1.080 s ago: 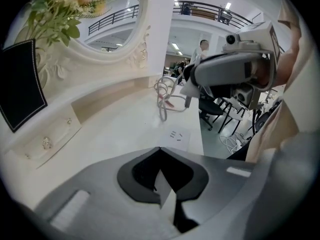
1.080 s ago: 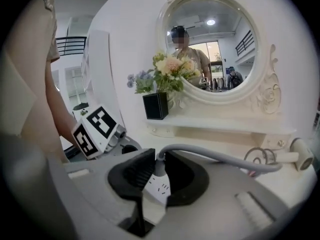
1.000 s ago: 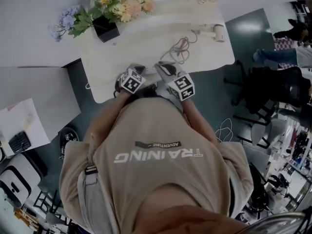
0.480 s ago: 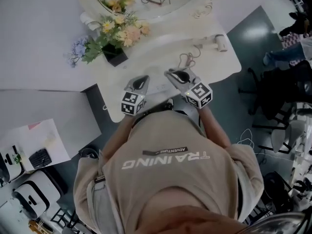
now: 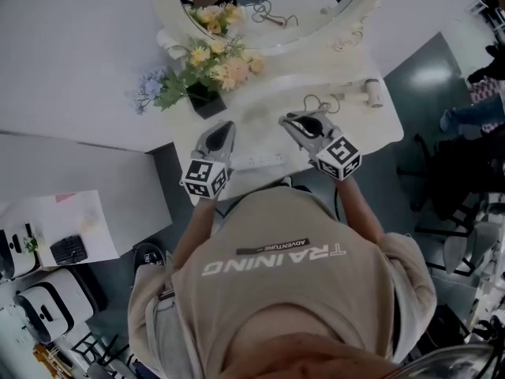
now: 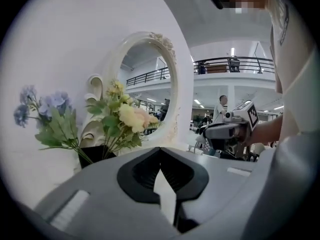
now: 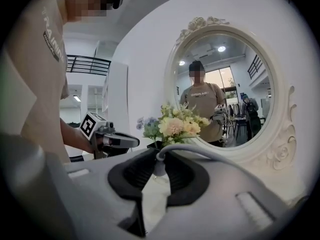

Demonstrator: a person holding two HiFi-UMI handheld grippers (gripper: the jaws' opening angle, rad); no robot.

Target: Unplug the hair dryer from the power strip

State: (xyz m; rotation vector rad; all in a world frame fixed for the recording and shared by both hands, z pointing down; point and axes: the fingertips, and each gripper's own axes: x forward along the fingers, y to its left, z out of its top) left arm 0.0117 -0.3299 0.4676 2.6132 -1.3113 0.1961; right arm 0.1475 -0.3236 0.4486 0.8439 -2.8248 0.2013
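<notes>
The white hair dryer lies at the right end of the white dressing table, its cord looped beside it. A white power strip rests near the table's front edge. My right gripper is held above the table, shut on the dryer's white plug. The grey cable arcs off to the right from its jaws. My left gripper hovers to the left of it, pointing at the mirror. Its fingertips meet with nothing between them.
An oval mirror in a white ornate frame stands at the back of the table. A black pot of artificial flowers sits at the back left. Chairs and people are on the dark floor at the right.
Both grippers have risen from the table's near edge and now point level towards the mirror. The left one rose further. The head view has swung up to take in the mirror.
</notes>
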